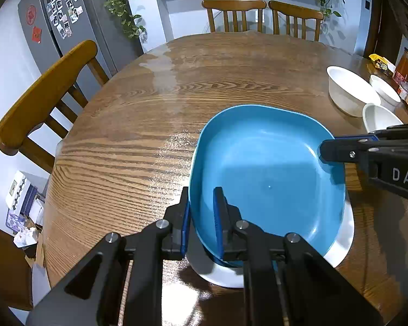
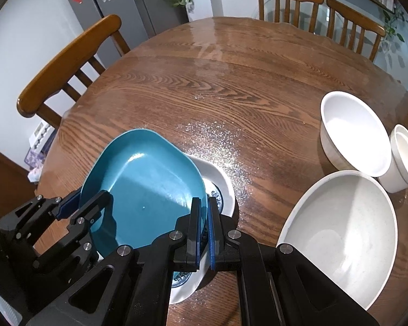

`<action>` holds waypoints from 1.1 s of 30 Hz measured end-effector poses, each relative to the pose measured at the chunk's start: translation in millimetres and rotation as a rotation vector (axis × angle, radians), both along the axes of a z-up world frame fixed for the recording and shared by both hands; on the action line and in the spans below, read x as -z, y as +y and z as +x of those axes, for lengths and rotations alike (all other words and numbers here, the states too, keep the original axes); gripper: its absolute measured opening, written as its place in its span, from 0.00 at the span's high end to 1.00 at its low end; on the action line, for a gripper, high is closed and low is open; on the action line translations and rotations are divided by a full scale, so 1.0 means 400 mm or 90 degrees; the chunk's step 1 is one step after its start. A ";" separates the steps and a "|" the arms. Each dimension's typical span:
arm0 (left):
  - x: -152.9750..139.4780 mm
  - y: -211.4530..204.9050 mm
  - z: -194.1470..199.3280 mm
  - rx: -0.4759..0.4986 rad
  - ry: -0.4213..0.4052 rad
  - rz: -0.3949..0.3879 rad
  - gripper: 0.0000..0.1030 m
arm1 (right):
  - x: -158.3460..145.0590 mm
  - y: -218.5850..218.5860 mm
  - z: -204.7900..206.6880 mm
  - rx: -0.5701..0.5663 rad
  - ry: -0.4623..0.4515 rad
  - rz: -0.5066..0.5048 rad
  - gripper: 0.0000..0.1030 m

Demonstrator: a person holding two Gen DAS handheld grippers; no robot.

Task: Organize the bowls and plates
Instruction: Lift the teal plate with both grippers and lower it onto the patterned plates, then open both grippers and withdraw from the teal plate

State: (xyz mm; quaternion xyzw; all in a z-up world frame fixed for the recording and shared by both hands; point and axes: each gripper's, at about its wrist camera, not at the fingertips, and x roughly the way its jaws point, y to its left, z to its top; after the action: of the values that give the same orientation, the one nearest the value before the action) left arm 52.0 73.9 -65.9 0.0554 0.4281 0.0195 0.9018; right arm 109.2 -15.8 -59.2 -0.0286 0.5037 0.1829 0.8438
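Note:
A blue square plate (image 1: 266,174) is held tilted just above a white plate (image 1: 342,233) with a blue pattern (image 2: 217,198) on the wooden table. My left gripper (image 1: 202,217) is shut on the blue plate's near-left rim. My right gripper (image 2: 203,217) is shut on the blue plate's (image 2: 147,190) right rim; it shows at the right of the left wrist view (image 1: 326,149). The left gripper shows at the left of the right wrist view (image 2: 87,201).
Three white bowls stand at the right: a large one (image 2: 342,233) nearest, a medium one (image 2: 353,133) and a small one (image 2: 405,157) behind. Bottles and jars (image 1: 405,68) line the table's far right edge. Wooden chairs (image 1: 40,95) surround the table (image 2: 231,81).

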 end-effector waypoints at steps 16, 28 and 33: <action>0.005 -0.018 0.002 0.009 0.005 0.018 0.87 | 0.005 -0.006 0.005 0.003 0.004 -0.004 0.94; 0.010 -0.017 0.007 0.007 0.006 0.022 0.86 | 0.012 -0.014 0.007 0.005 0.012 -0.001 0.94; 0.011 -0.016 0.009 0.005 0.004 0.023 0.84 | 0.014 -0.019 0.009 0.010 0.013 -0.003 0.94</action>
State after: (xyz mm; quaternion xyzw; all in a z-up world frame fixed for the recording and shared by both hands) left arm 55.6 67.5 -70.3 0.0731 0.4300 0.0234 0.8996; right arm 112.6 -23.4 -64.7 -0.0242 0.5130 0.1753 0.8399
